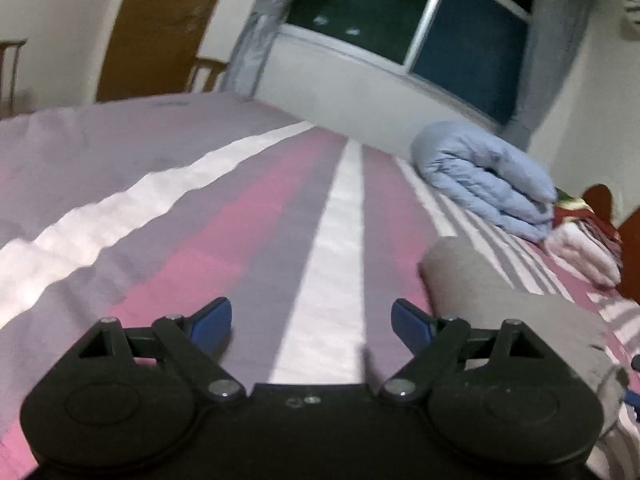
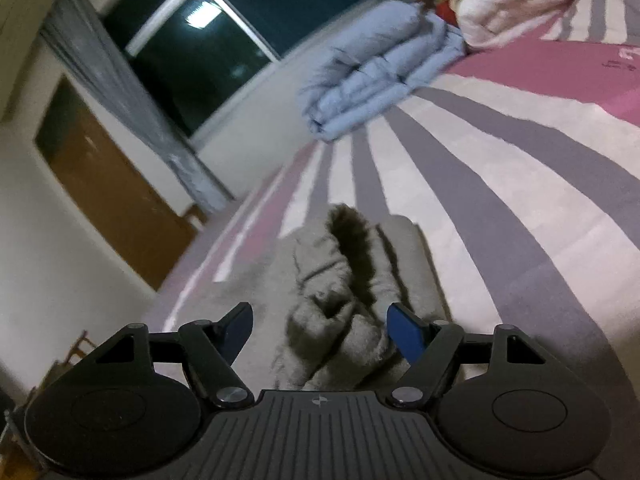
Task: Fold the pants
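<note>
Left gripper: the black two-finger left gripper [image 1: 311, 325] with blue pads fills the bottom of the left wrist view; its jaws are spread wide with nothing between them, only striped sheet beneath.
Right gripper: the black right gripper [image 2: 320, 330] sits at the bottom of the right wrist view, jaws released and apart; a fold of cloth lies in the gap, but the blue pads do not press on it.
Pants: the grey-beige fleecy pants [image 2: 352, 280] lie bunched in a heap at centre and lower centre of the right wrist view, on the bed. In the left wrist view the same pants [image 1: 500, 296] show as a smooth rounded mound at the lower right, beside the left gripper's right finger.
Bed: a bed sheet with pink, grey and white stripes [image 1: 256, 208] covers most of both views.
Bedding: a folded pale blue quilt [image 1: 488, 176] rests at the right of the left wrist view, with a folded white blanket [image 1: 584, 252] just past it.
Room: a dark window with white frame [image 1: 420, 28] fills the upper centre; a brown wooden door [image 1: 156, 28] stands at the upper left.
</note>
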{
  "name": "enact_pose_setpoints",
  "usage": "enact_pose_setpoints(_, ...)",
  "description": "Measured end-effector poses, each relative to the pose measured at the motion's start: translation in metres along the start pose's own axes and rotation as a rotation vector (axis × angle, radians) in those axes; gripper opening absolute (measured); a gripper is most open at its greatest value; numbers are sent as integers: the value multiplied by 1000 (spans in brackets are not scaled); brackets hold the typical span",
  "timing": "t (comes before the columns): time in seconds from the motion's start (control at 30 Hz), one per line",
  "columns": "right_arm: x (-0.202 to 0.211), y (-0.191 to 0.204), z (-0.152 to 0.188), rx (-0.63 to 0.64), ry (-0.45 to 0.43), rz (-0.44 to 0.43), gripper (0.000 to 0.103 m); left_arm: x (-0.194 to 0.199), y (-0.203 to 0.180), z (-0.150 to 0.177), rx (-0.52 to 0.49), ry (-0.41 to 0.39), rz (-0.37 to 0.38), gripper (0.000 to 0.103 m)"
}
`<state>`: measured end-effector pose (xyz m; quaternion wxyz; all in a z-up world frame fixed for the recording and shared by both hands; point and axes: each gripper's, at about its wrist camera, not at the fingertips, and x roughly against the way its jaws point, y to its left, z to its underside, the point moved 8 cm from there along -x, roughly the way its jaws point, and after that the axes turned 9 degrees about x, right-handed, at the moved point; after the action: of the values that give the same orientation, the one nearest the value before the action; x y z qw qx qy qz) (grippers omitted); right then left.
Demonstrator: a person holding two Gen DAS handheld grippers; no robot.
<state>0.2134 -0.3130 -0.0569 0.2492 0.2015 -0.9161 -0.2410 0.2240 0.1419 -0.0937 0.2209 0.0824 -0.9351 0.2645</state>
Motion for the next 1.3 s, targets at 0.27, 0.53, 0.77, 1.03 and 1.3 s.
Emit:
enact_pose_setpoints(0.27,-13,9,-16,4,51,30,43,-1,31,-6,45,-5,-97,86)
enact_pose_setpoints(0.53,0,9,-7,-112,106,65,43,2,60,-12,186,-10,-109,87)
enact_pose_setpoints(0.77,-32,7,2,-191,170,64,43,-3,58,-8,160,6,-113,88)
enact_pose_setpoints(1.03,0,25,-42,-181,-24,-45,19,-5,60,-5,147,22,-114,88)
enact_pose_setpoints(1.3,-21,-37,-13,-288,105,56,29,-5,57,-3,135,31,-126,89)
